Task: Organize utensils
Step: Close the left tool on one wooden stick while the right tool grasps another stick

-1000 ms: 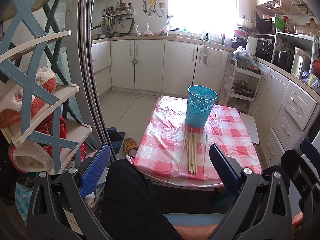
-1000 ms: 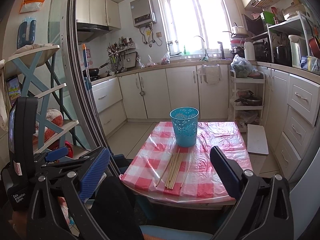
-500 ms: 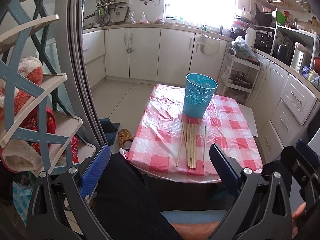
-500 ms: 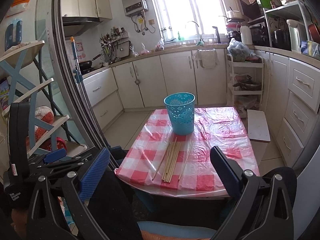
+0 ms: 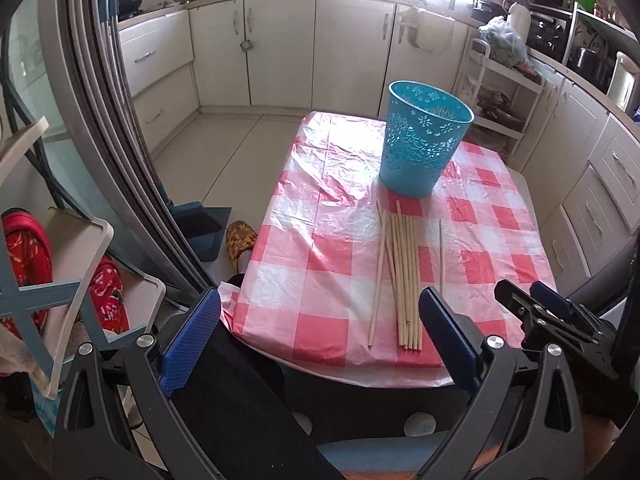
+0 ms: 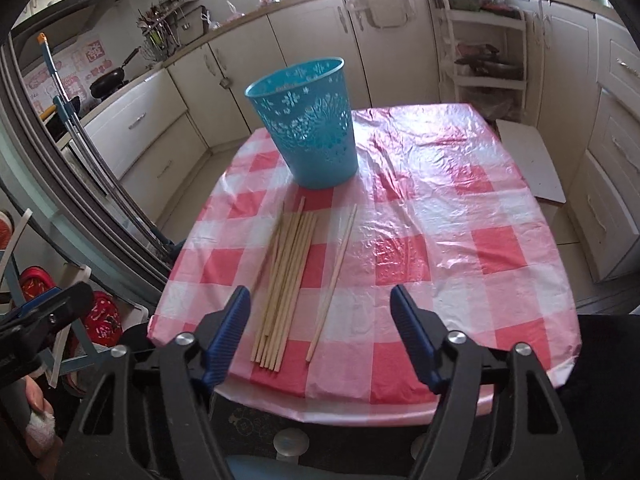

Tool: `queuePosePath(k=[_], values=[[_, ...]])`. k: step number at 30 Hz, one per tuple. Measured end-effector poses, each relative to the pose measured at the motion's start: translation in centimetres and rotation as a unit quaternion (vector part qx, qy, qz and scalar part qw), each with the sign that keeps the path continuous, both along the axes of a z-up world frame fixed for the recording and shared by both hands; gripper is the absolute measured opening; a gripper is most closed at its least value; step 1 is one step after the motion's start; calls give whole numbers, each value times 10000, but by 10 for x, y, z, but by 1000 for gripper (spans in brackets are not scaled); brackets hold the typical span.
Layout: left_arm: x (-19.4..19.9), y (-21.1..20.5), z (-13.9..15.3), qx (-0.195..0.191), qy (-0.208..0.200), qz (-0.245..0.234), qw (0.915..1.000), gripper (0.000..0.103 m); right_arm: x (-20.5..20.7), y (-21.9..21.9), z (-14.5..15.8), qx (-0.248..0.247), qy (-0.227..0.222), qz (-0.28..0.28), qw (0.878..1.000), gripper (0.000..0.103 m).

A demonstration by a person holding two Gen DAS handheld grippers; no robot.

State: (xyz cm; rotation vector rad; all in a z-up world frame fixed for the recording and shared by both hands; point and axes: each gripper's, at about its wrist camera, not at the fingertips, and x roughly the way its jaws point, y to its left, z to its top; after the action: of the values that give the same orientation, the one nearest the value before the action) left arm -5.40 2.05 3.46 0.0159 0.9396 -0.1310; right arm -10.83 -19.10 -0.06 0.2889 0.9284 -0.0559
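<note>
Several wooden chopsticks point(image 5: 402, 280) lie side by side on a table with a red-and-white checked cloth point(image 5: 320, 248), one thin stick point(image 5: 441, 256) apart to their right. A blue openwork plastic basket point(image 5: 424, 140) stands upright just beyond them. In the right wrist view the chopsticks point(image 6: 286, 280) and a lone stick point(image 6: 334, 280) lie before the basket point(image 6: 310, 124). My left gripper point(image 5: 320, 332) is open and empty, short of the table's near left edge. My right gripper point(image 6: 320, 332) is open and empty, just above the near edge, in line with the lone stick.
Kitchen cabinets point(image 5: 280, 48) run behind and to the right of the table. A grey door frame point(image 5: 100, 128) and a shelf rack with red items point(image 5: 48, 280) stand at left. A white trolley point(image 6: 484, 52) stands at back right. The cloth point(image 6: 460, 208) is bare right of the sticks.
Both grippers have moved forward and tilted down toward the table. The chopsticks and basket now look much nearer. Both stay open.
</note>
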Motion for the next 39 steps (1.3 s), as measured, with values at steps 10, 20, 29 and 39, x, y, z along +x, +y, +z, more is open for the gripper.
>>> queuePosePath(k=[10, 20, 29, 39], values=[[63, -4, -57, 162, 493, 163, 9985, 95, 76, 6, -66, 465, 385, -9, 9982, 27], [107, -36, -95, 110, 784, -172, 9967, 95, 119, -2, -80, -299, 358, 194, 9987, 8], [150, -91, -126, 344, 960, -702, 9923, 70, 118, -24, -86, -243, 340, 820, 9958, 6], [167, -105, -142, 230, 1153, -1010, 9879, 13, 118, -32, -86, -55, 251, 799, 9965, 6]])
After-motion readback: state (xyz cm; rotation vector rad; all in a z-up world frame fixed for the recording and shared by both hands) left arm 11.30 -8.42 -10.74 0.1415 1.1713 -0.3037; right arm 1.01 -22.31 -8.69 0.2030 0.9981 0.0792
